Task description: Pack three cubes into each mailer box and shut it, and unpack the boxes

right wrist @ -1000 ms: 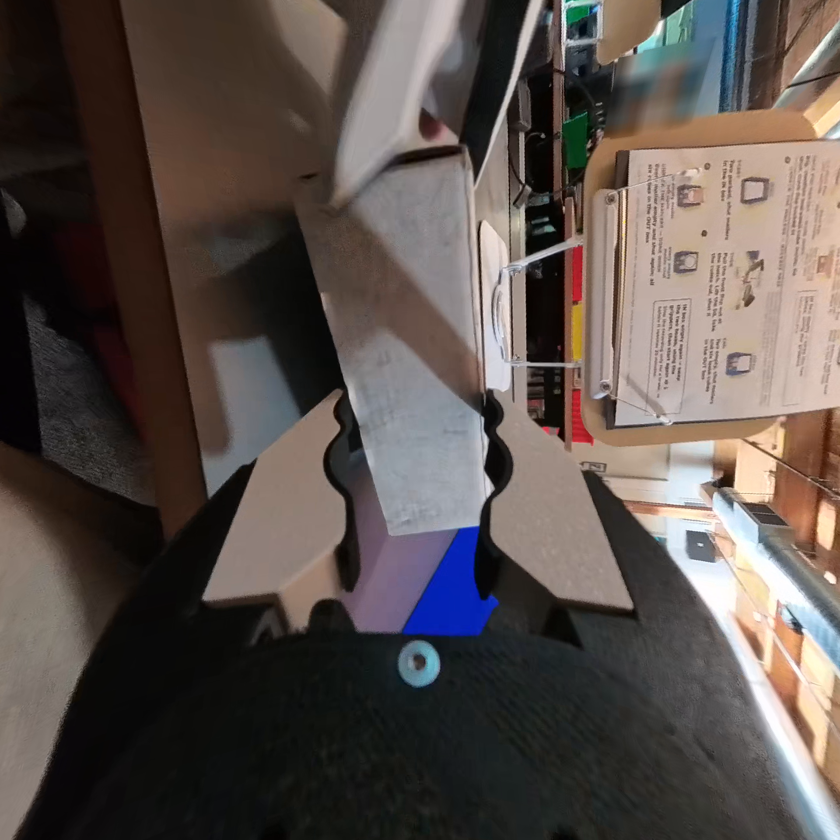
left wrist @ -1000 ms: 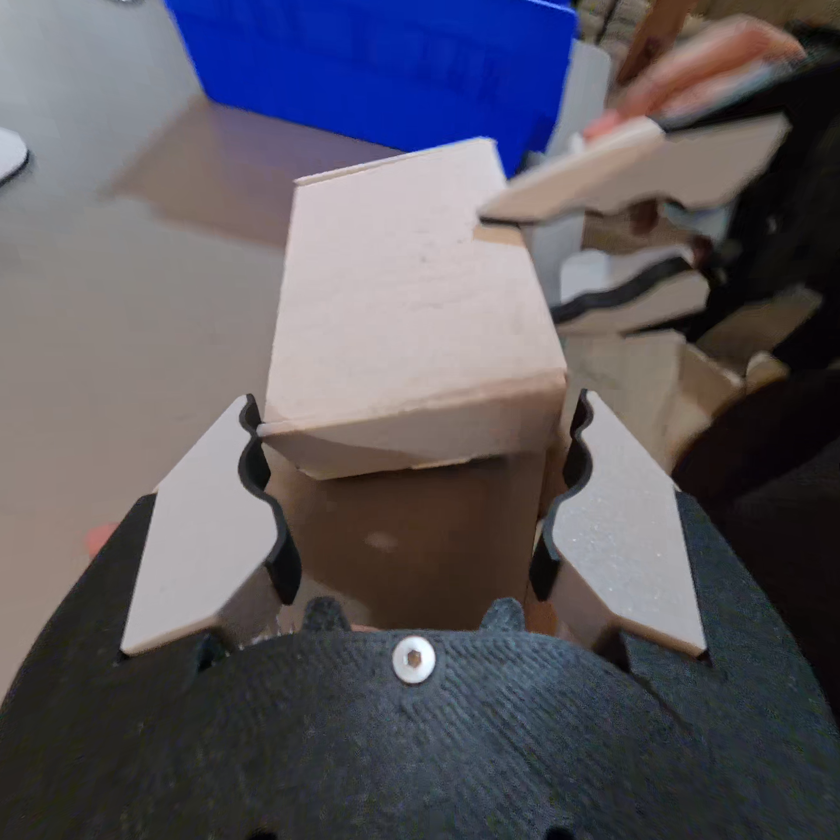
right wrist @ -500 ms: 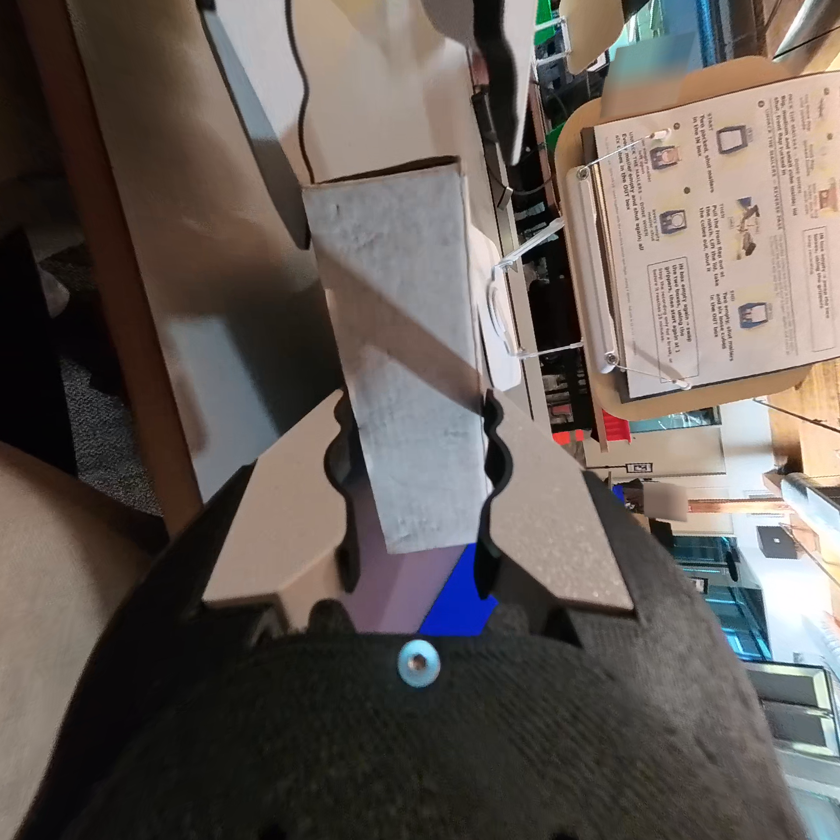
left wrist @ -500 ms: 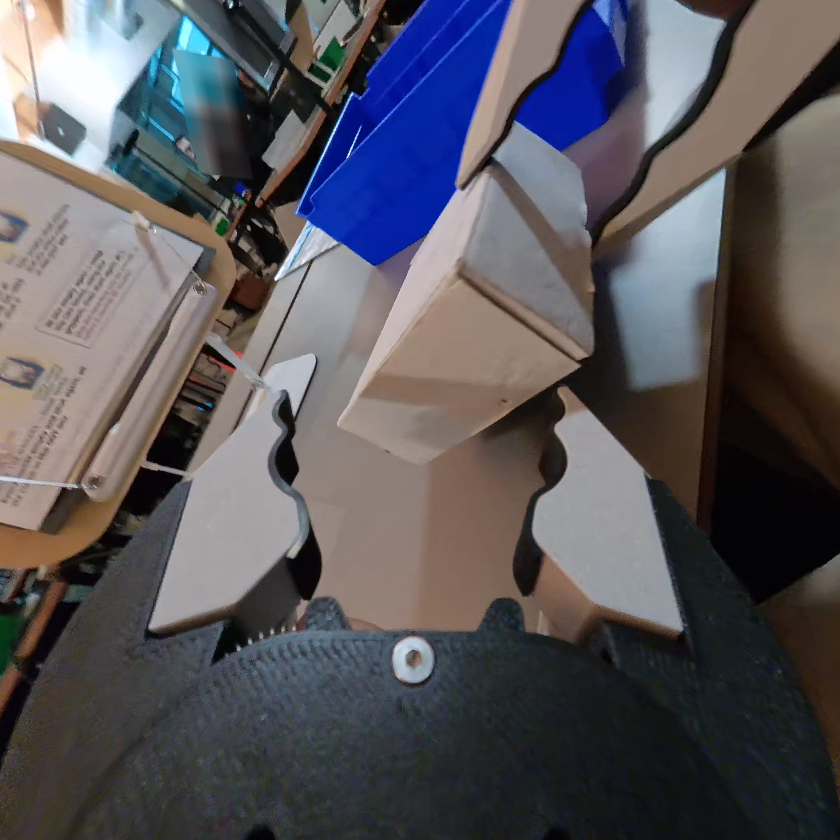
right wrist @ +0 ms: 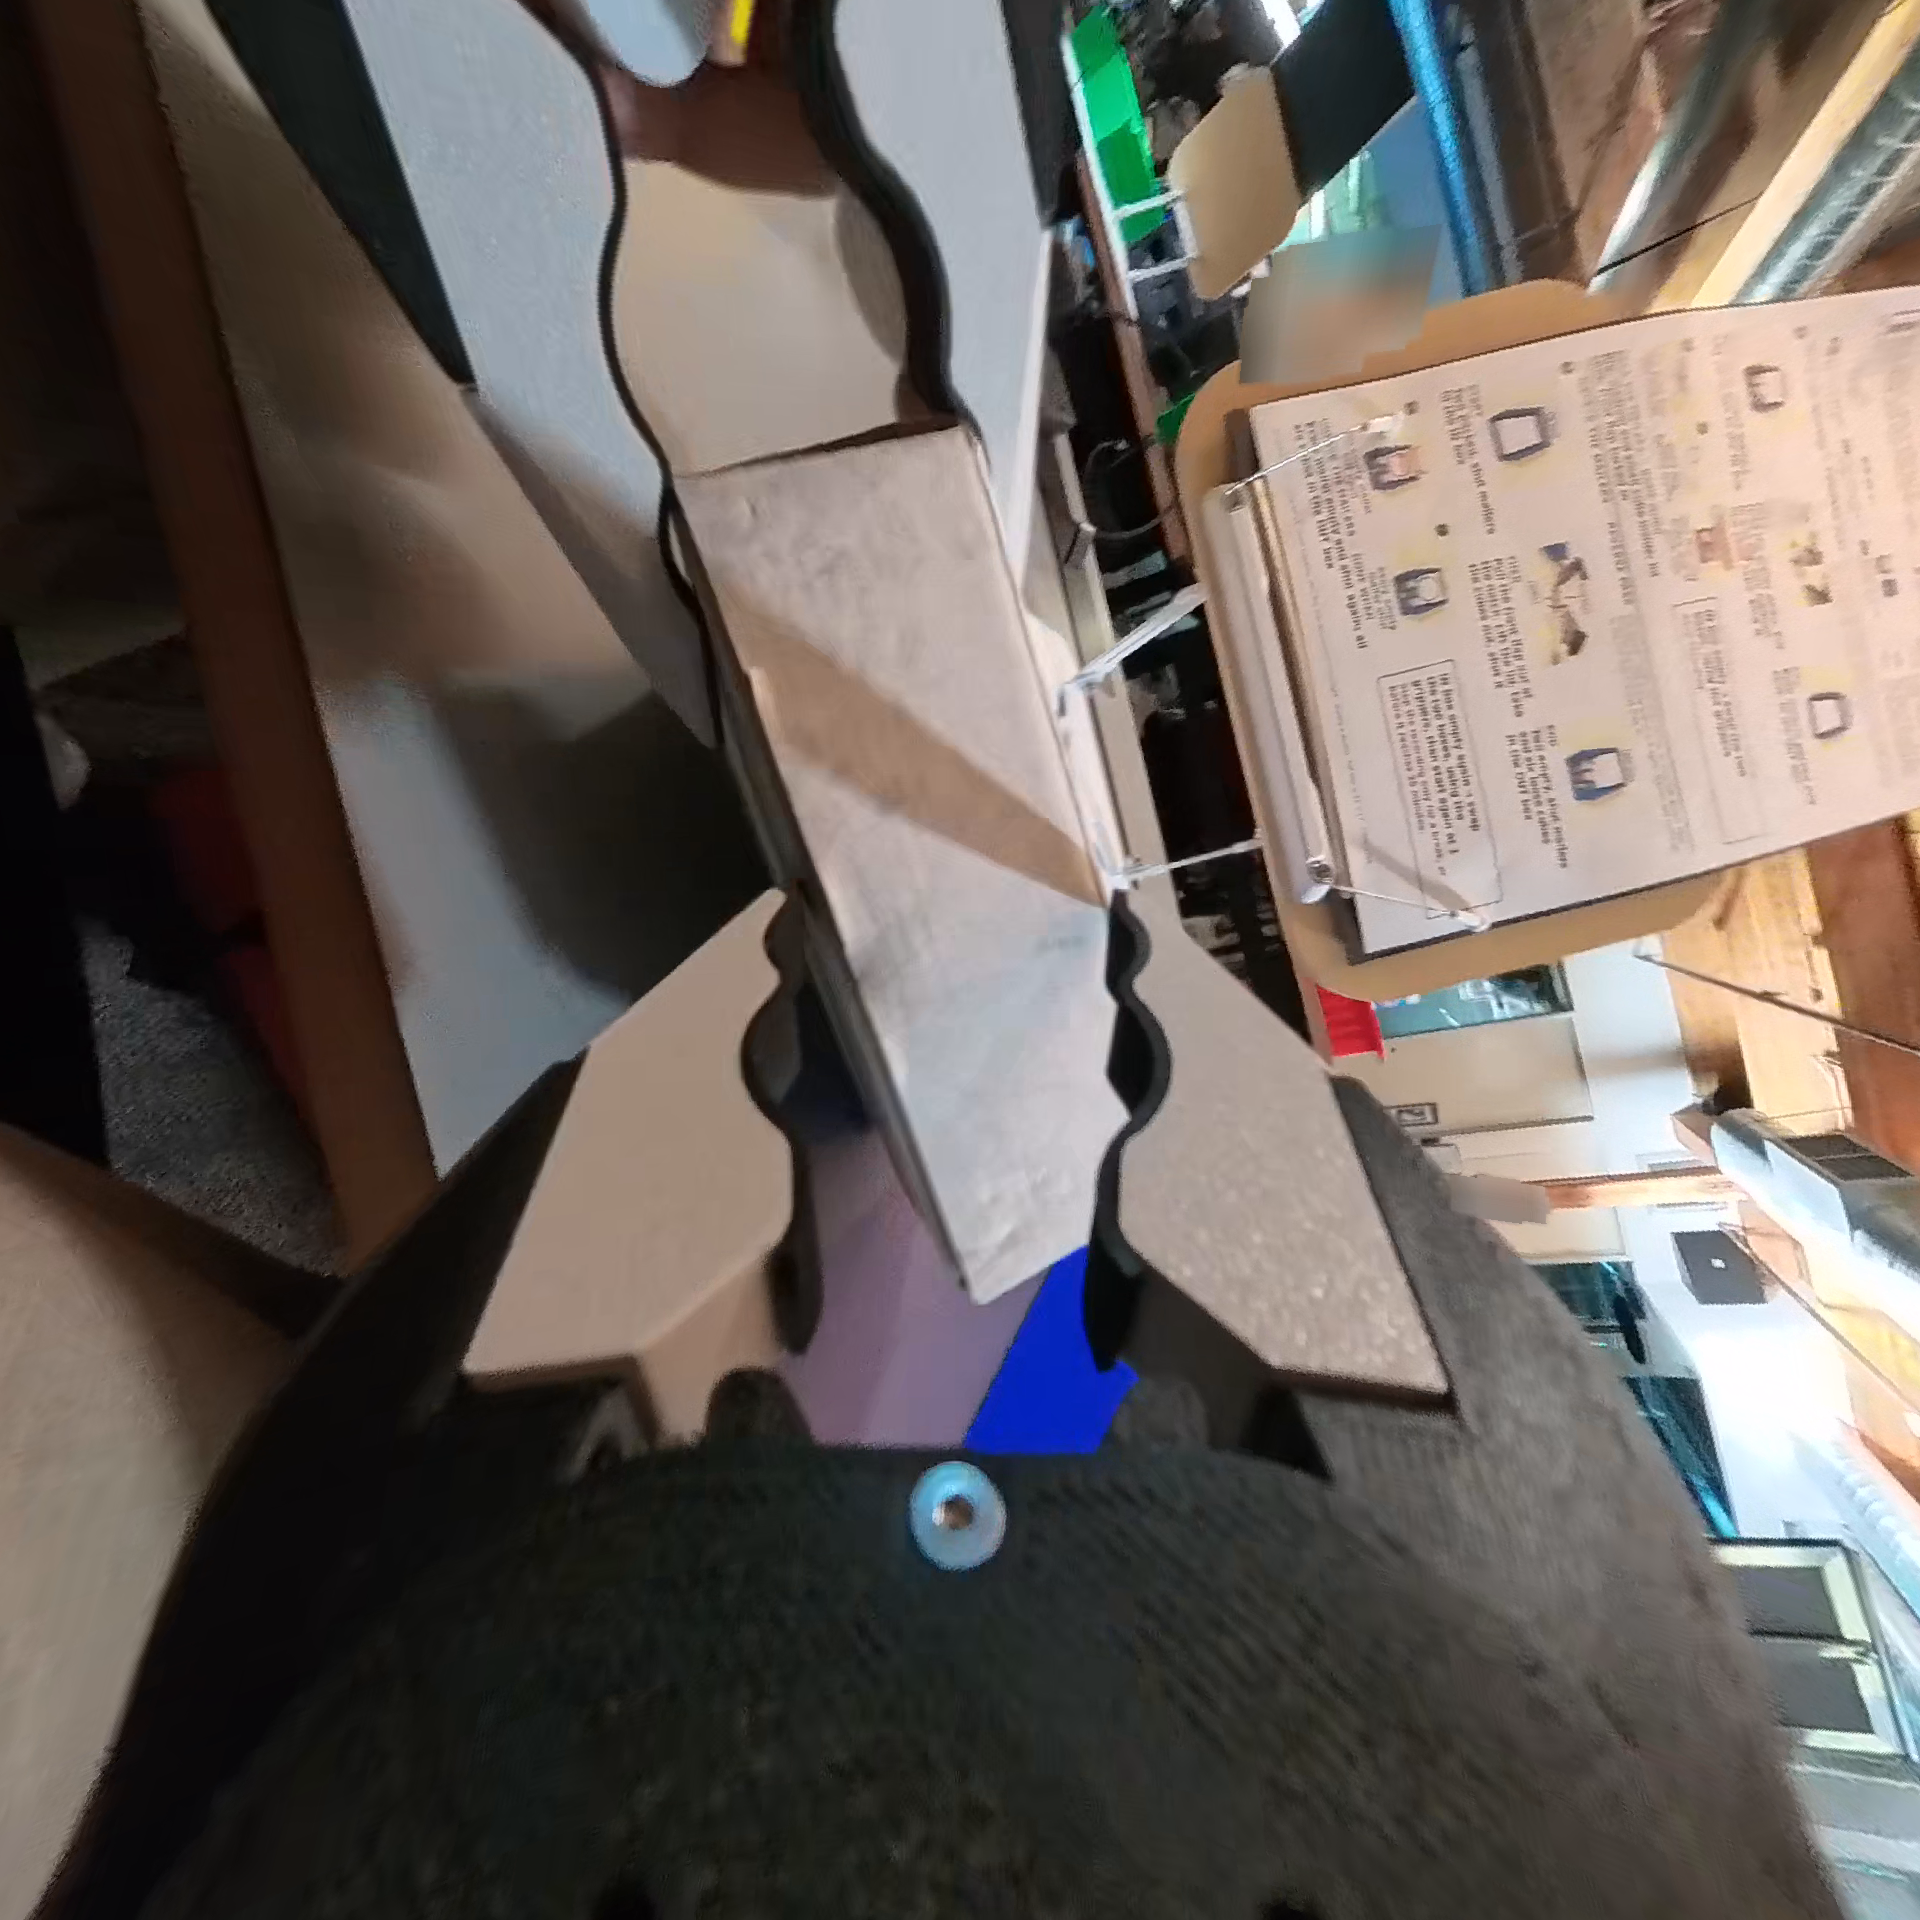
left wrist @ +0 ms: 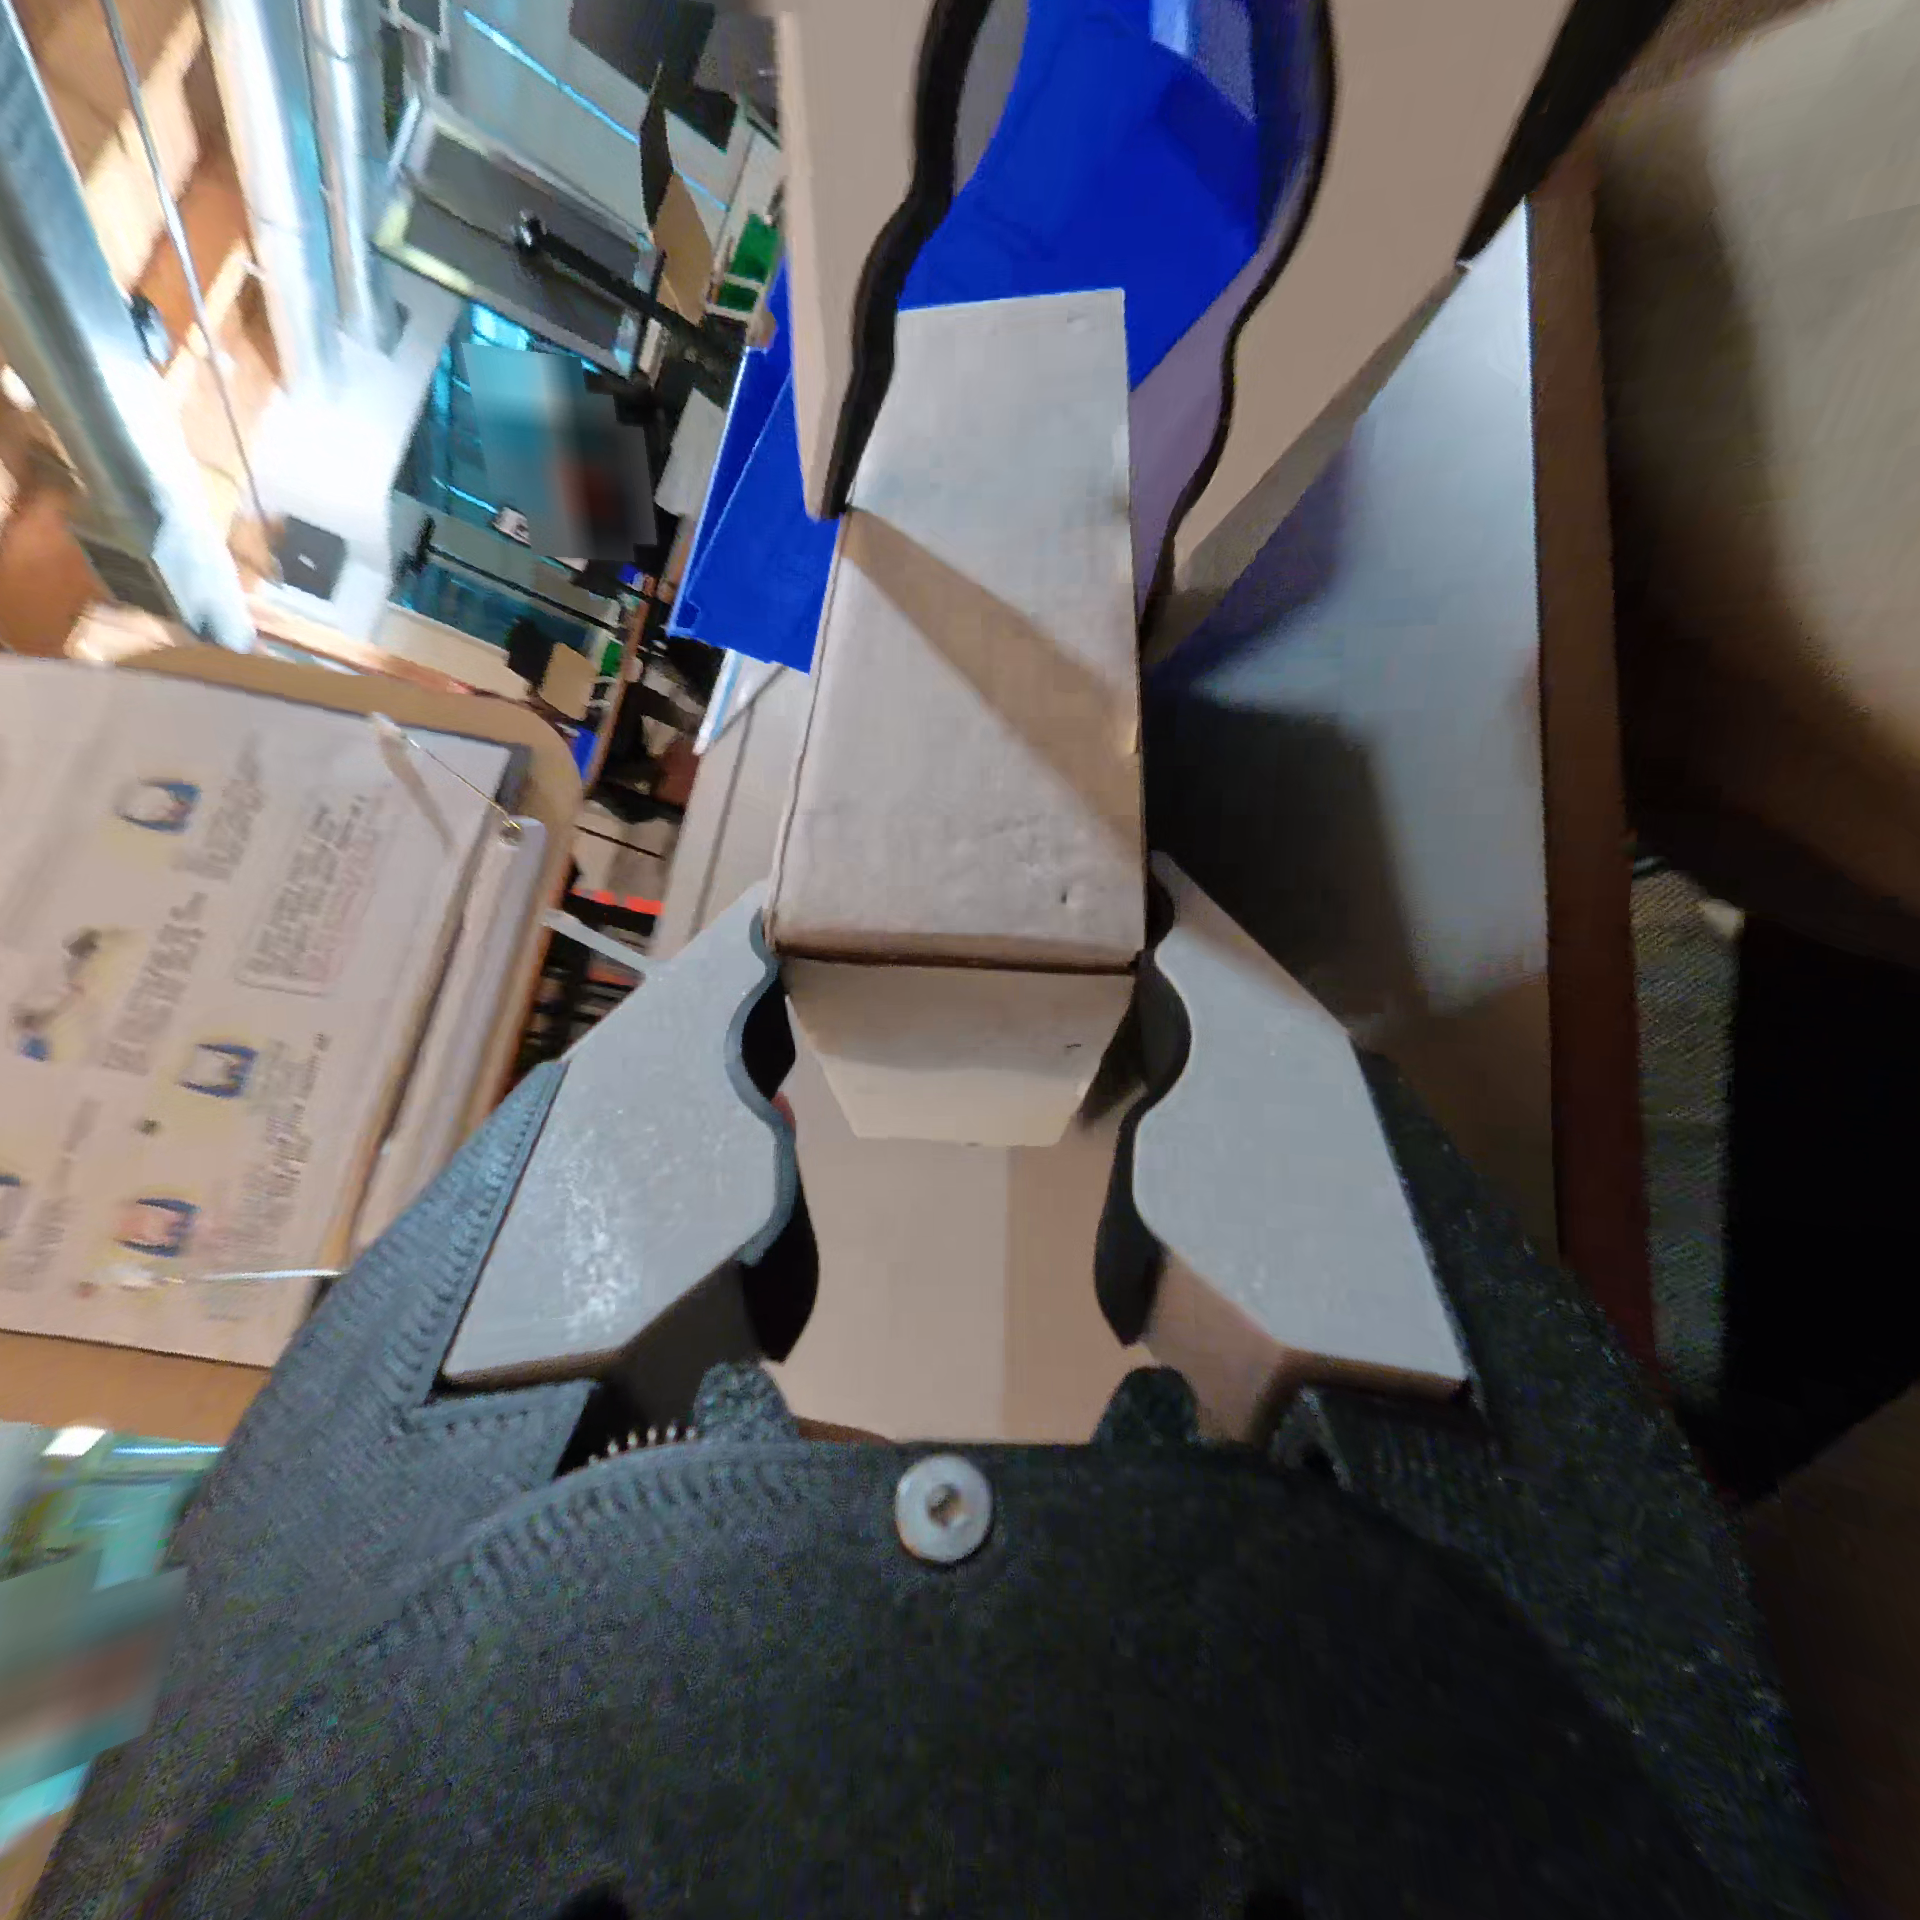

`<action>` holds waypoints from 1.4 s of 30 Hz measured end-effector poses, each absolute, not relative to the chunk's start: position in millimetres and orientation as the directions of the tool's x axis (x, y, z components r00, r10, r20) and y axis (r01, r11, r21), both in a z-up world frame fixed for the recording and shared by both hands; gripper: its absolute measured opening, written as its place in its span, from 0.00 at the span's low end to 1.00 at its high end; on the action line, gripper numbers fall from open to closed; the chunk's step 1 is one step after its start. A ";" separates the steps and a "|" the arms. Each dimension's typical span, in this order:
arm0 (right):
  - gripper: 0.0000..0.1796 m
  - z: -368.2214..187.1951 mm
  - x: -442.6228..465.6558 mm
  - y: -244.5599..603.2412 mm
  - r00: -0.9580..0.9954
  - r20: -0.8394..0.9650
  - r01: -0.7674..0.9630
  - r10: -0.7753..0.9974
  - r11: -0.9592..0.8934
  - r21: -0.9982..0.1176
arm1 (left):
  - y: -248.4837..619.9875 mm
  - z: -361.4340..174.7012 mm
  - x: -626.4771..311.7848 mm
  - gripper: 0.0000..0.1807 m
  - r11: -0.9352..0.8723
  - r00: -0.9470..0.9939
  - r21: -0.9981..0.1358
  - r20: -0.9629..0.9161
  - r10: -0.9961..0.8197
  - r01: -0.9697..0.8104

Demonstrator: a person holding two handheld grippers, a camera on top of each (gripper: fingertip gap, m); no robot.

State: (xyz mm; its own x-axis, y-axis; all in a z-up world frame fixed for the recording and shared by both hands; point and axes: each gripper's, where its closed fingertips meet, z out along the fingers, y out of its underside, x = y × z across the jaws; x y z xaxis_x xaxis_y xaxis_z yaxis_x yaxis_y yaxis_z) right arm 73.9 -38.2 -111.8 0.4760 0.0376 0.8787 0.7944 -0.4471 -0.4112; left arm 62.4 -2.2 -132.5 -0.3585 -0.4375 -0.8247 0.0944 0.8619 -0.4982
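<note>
Left wrist view: your left gripper [left wrist: 961, 935] pinches near end of closed mailer box [left wrist: 971, 748], jaws pressed on both sides. Box held above desk [left wrist: 1455, 582], blue bin [left wrist: 1091, 187] behind. Right gripper [left wrist: 997, 499] clamps far end.

Right wrist view: your right gripper [right wrist: 951, 914] jaws pinch mailer box [right wrist: 914, 748] lengthwise; instruction sheet [right wrist: 1579, 644] at right.

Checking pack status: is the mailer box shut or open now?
Shut. The mailer box shows its lid flat with the front flap folded down; left hand-held gripper and right hand-held gripper clamp its ends.
</note>
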 end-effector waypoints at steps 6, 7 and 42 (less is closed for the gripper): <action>0.24 -86.4 54.8 -37.2 0.372 0.928 0.858 -0.035 -0.369 -0.358 | 4.3 -119.6 65.2 0.35 0.731 -0.395 -0.682 -0.678 -0.620 0.022; 0.25 -85.8 52.9 -35.6 0.351 0.936 0.864 -0.039 -0.373 -0.339 | 3.9 -119.3 65.1 0.35 0.721 -0.400 -0.693 -0.666 -0.630 0.017; 0.02 -39.1 58.0 -35.7 0.268 0.916 0.858 -0.299 -0.358 -0.368 | -14.9 -127.4 66.3 0.34 0.825 -0.397 -0.565 -0.758 -0.518 0.000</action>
